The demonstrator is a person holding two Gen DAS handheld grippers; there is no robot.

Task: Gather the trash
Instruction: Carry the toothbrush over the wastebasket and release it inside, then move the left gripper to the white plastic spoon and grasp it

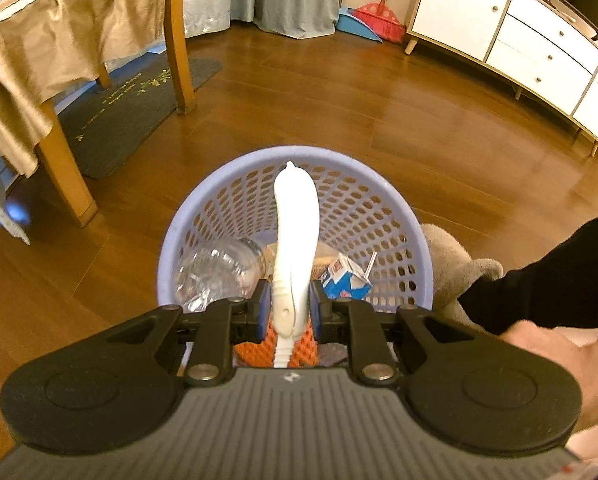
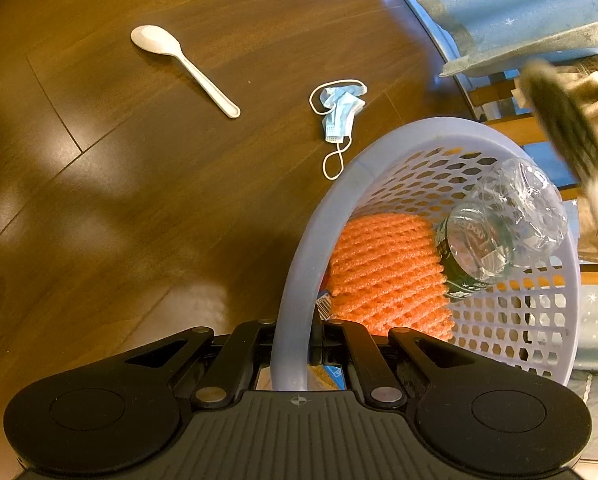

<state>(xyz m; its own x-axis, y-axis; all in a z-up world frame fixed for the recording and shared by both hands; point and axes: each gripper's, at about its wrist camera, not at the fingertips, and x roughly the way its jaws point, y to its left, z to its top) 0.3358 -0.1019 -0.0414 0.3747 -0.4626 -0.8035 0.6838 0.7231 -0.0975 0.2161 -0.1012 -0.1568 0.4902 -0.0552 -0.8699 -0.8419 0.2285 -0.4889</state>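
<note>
My left gripper (image 1: 289,300) is shut on a long white curved plastic object (image 1: 297,216), held above a lilac mesh basket (image 1: 219,188). In the basket lie a clear crushed bottle (image 1: 215,268), a blue and white drink carton (image 1: 345,280) with a straw, and an orange foam net (image 1: 259,350). My right gripper (image 2: 293,332) is shut on the basket rim (image 2: 379,148); the foam net (image 2: 387,268) and bottle (image 2: 511,216) show inside. On the wooden floor beyond the basket lie a white spoon (image 2: 183,64) and a crumpled blue face mask (image 2: 339,112).
A table with a tan cloth (image 1: 59,52) and wooden legs stands left, over a dark mat (image 1: 131,108). A white cabinet (image 1: 531,40) lines the right wall, with a red broom (image 1: 379,16) beside it. A person's hand (image 1: 547,344) and a grey soft object (image 1: 451,264) are beside the basket.
</note>
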